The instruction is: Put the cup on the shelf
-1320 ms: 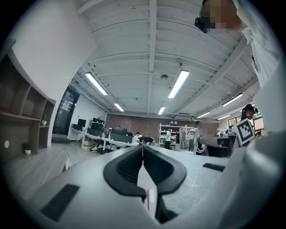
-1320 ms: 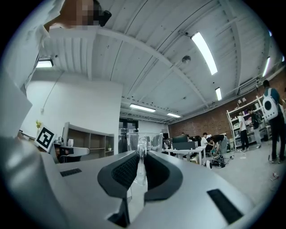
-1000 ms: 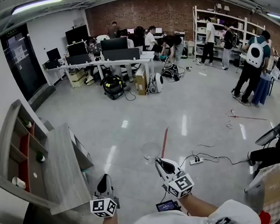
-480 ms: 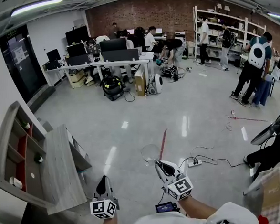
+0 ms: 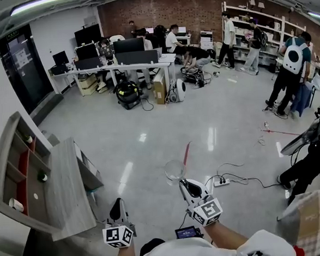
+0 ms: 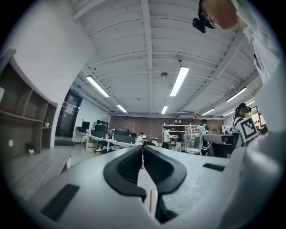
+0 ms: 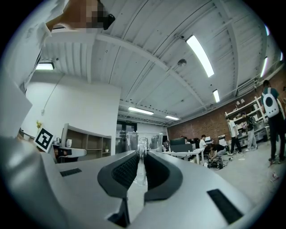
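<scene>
Open office floor [image 5: 149, 125], grey shelf [image 5: 65, 186] at left barely shifted since a second ago, so little progress: right gripper [image 5: 182, 183] still pinches the clear cup [image 5: 174, 170] rim, well apart from shelf; left gripper [image 5: 119, 203] pressed together, empty.

Brick wall [image 5: 160, 10], glossy grey floor [image 5: 165, 121]

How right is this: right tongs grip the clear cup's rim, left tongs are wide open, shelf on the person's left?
Not quite: the left tongs are shut and empty, as the left gripper view shows. The right tongs do grip the clear cup by its rim, and the shelf is on the left.
</scene>
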The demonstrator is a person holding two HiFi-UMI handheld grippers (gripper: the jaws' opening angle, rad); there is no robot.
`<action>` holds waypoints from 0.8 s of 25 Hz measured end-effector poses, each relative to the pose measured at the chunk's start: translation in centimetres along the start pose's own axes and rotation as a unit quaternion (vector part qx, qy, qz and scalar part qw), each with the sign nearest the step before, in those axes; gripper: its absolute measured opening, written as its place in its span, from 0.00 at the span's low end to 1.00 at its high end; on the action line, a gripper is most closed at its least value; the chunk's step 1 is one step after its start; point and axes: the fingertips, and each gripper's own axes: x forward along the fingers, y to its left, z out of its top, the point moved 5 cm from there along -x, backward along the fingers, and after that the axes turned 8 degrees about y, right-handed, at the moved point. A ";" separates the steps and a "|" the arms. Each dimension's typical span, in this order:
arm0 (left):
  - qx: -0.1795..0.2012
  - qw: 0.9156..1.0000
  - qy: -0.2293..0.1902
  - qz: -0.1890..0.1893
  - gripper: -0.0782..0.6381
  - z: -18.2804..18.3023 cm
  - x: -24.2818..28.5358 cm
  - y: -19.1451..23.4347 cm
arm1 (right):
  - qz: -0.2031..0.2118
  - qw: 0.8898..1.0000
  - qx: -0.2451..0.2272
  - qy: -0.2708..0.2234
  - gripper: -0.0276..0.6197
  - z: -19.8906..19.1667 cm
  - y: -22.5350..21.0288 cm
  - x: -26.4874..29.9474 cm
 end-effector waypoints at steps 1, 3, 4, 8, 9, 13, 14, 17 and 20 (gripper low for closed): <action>-0.001 1.000 0.000 0.000 0.13 -0.1 0.1 -0.1 | 0.000 1.000 0.001 0.001 0.11 -0.1 -0.1 0.0; -0.001 1.000 -0.001 0.000 0.13 -0.1 0.3 -0.1 | 0.000 1.000 0.004 0.002 0.11 -0.3 -0.2 0.1; -0.001 1.000 -0.002 -0.001 0.13 -0.1 0.5 -0.1 | -0.001 1.000 0.007 0.002 0.11 -0.4 -0.3 0.2; -0.002 1.000 -0.003 0.001 0.13 0.1 1.6 0.5 | -0.001 1.000 0.010 0.003 0.11 -0.4 -0.8 1.3; -0.003 1.000 -0.003 0.002 0.13 0.1 1.9 0.8 | 0.000 1.000 0.010 0.004 0.11 -0.5 -0.9 1.7; -0.009 1.000 -0.005 0.002 0.13 -0.2 3.9 2.0 | 0.003 1.000 0.009 0.006 0.11 -0.8 -1.7 3.8; -0.010 1.000 -0.005 0.002 0.13 -0.2 4.6 2.5 | 0.003 1.000 0.009 0.005 0.11 -0.8 -1.9 4.5; -0.013 1.000 -0.007 -0.002 0.13 -0.4 6.9 4.1 | 0.004 1.000 0.007 0.005 0.11 -1.2 -2.5 7.1; -0.016 1.000 -0.010 -0.005 0.13 -0.2 9.6 6.1 | 0.009 1.000 0.006 0.006 0.11 -1.2 -3.2 10.2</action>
